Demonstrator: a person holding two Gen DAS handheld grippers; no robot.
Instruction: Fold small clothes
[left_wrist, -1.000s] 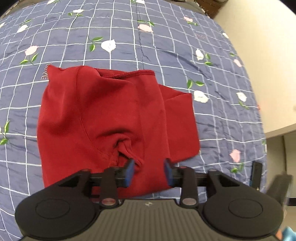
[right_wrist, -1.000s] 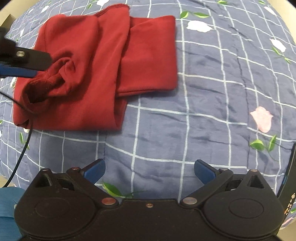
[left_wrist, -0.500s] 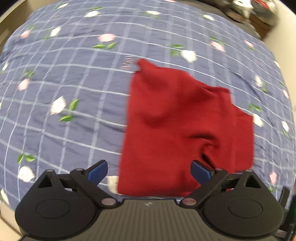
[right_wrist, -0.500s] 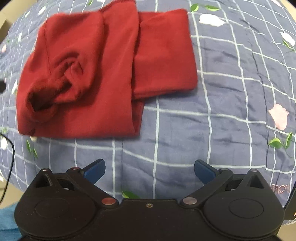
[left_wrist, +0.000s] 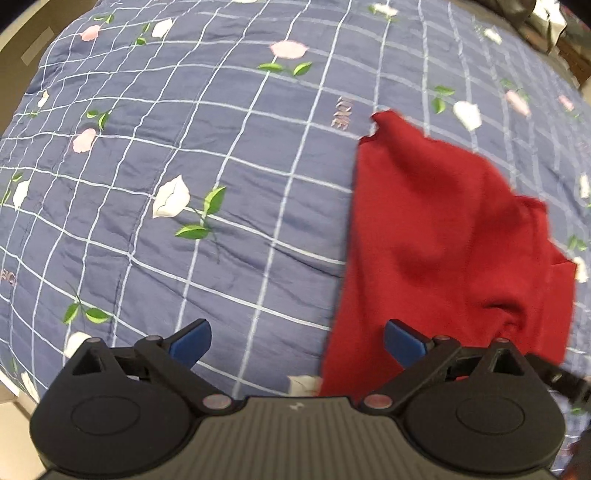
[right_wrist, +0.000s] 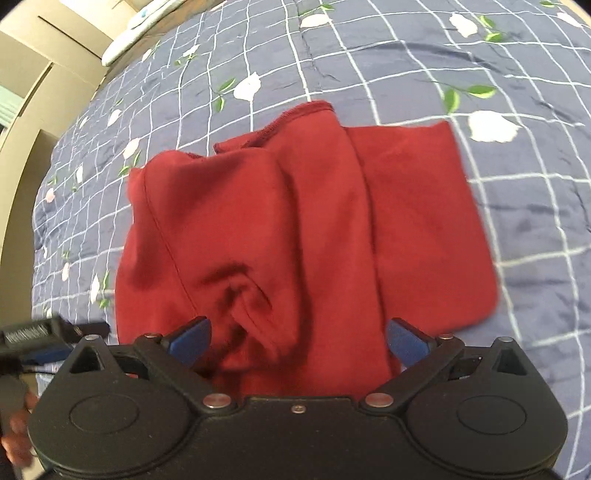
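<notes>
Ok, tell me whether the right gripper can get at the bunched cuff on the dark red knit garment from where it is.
Probably yes. The right gripper is open, and the bunched cuff of the dark red knit garment lies on top, just ahead between the fingers. Nothing covers it; the left gripper is open off to the side.

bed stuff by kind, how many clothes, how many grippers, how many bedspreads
red garment: 1
bedspread: 1
grippers: 2, left gripper and right gripper, both open
total: 4
</notes>
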